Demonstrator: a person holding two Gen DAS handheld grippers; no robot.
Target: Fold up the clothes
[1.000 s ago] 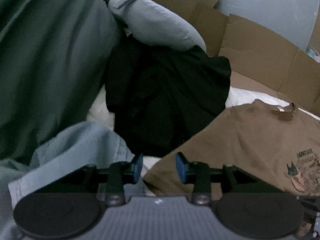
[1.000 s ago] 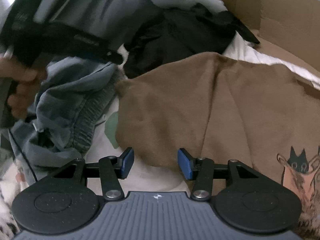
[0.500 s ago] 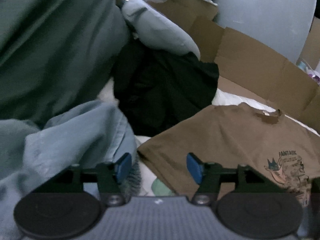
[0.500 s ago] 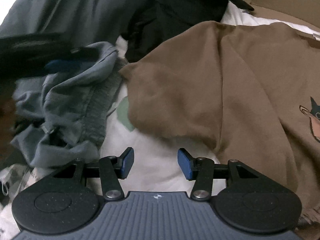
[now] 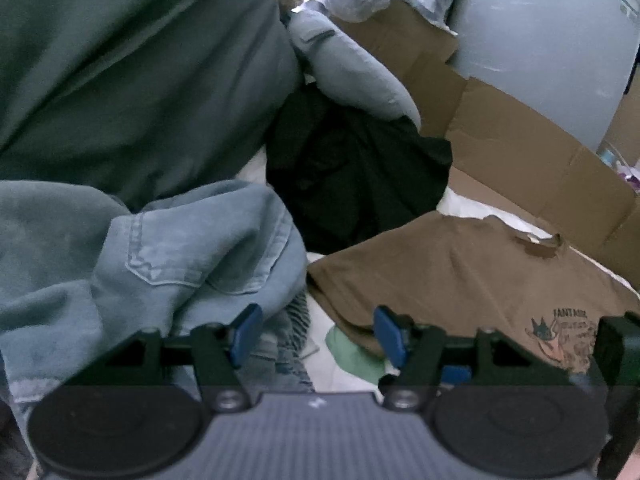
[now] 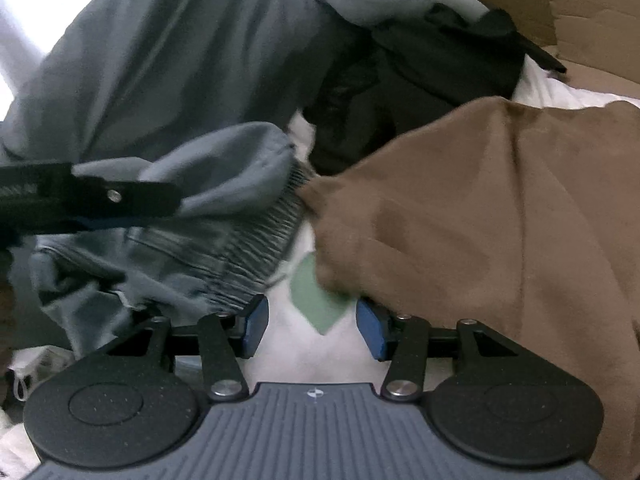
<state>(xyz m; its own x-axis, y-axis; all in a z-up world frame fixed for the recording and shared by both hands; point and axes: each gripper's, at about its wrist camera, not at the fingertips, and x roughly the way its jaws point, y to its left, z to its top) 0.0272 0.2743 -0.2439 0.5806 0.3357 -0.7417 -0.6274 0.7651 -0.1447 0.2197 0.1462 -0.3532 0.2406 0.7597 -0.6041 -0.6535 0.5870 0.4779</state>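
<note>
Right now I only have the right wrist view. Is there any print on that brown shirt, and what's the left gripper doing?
Observer: Yes. In the left wrist view the brown T-shirt has a cartoon print near its right side, which your view cuts off.
Operator: And the left gripper, open or shut?
Observer: The left gripper is open, with nothing between its blue pads; it points at the gap between the blue denim garment and the shirt.
Operator: Can you see the collar?
Observer: Yes, the collar lies at the shirt's far edge, next to the cardboard.
</note>
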